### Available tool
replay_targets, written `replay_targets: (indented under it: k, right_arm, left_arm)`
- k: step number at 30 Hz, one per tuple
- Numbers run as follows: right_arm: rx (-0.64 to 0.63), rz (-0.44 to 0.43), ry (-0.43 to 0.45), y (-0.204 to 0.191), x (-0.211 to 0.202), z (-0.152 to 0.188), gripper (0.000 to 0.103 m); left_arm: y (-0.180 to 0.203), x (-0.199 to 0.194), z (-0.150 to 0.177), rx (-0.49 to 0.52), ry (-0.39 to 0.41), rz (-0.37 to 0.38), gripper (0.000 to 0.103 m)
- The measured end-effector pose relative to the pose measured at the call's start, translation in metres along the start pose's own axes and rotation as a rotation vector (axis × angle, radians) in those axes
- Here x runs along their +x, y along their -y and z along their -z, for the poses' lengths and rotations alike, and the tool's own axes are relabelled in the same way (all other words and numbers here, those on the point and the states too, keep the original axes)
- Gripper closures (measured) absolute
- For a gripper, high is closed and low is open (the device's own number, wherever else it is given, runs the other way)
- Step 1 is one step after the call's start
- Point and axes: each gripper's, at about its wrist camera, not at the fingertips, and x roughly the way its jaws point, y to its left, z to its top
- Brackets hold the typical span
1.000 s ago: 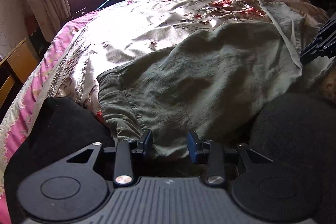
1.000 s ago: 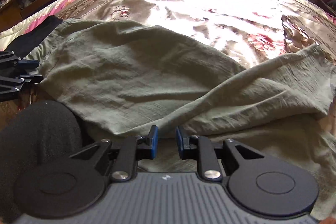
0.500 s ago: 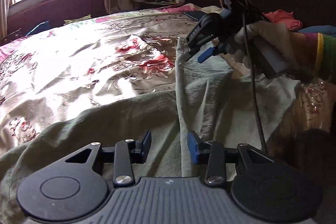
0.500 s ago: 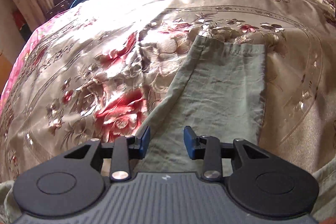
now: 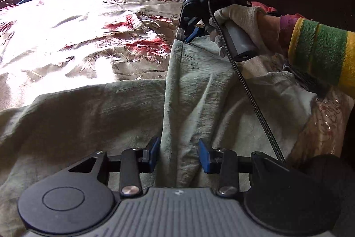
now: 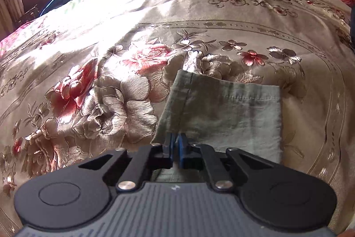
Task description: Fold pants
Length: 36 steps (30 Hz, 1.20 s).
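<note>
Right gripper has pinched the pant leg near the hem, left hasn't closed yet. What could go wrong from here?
The right gripper grips only the edge of the pants near the hem, so the cloth may slip out when lifted. The left gripper stands open astride a fold; closing there could bunch layers. Its cable might drag the fabric.

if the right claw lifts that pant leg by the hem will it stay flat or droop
Likely droop: the pants lie creased and limp on the bedspread. Probably light, since the thin cloth bunches in the shut right claw. It may slide easily on that glossy bedspread.
</note>
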Motion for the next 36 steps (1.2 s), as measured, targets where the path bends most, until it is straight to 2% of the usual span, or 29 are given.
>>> replay_targets:
  k: [2,6,8,9,11,12,13,16,17,19,21,23,26,30,33,36]
  right_arm:
    - [0.022,-0.024,0.023,0.005,-0.008,-0.004,0.102]
    - [0.022,-0.01,0.053,0.012,-0.015,-0.013,0.102]
    - [0.027,0.011,0.057,0.015,-0.014,-0.017,0.097]
    - [0.043,0.019,0.055,0.017,-0.01,-0.02,0.092]
    - [0.073,0.018,0.052,0.018,-0.002,-0.024,0.067]
    - [0.082,0.02,0.06,0.017,0.001,-0.024,0.046]
    - [0.087,0.027,0.077,0.014,0.003,-0.024,0.042]
    - [0.097,0.048,0.084,0.003,0.013,-0.025,0.046]
    - [0.083,0.082,0.08,-0.002,0.018,-0.025,0.048]
    - [0.045,0.153,0.082,-0.008,0.024,-0.024,0.082]
    - [0.077,0.112,0.07,-0.001,0.023,-0.027,0.101]
    - [0.108,0.064,0.068,0.008,0.013,-0.029,0.101]
    - [0.148,0.003,0.121,0.026,-0.022,-0.03,0.101]
    - [0.219,-0.135,0.236,0.067,-0.109,-0.022,0.101]
    - [0.271,-0.193,0.321,0.11,-0.185,0.004,0.101]
    - [0.346,-0.181,0.374,0.163,-0.243,0.046,0.101]
  left_arm:
    - [-0.004,-0.002,0.0,-0.022,0.011,0.011,0.052]
    - [-0.008,0.001,-0.004,-0.045,0.03,0.02,0.052]
    - [-0.007,0.003,-0.005,-0.045,0.028,0.025,0.052]
    - [-0.007,0.004,-0.005,-0.047,0.028,0.029,0.052]
    - [-0.007,0.005,-0.006,-0.054,0.031,0.035,0.052]
    - [-0.008,0.005,-0.006,-0.059,0.033,0.031,0.052]
    - [-0.009,0.006,-0.007,-0.064,0.034,0.026,0.052]
    - [-0.009,0.008,-0.011,-0.05,0.033,0.017,0.052]
    - [-0.008,0.009,-0.014,-0.036,0.036,0.013,0.052]
    - [-0.005,0.01,-0.018,-0.003,0.045,0.004,0.052]
    - [-0.002,0.01,-0.021,0.025,0.058,-0.009,0.052]
    - [-0.003,0.008,-0.021,0.019,0.065,-0.009,0.052]
    - [0.0,0.003,-0.02,0.03,0.063,-0.022,0.053]
    - [0.018,-0.014,-0.021,0.118,0.103,-0.037,0.053]
    - [0.038,-0.026,-0.017,0.188,0.129,-0.025,0.053]
    - [0.058,-0.034,-0.01,0.239,0.134,-0.002,0.053]
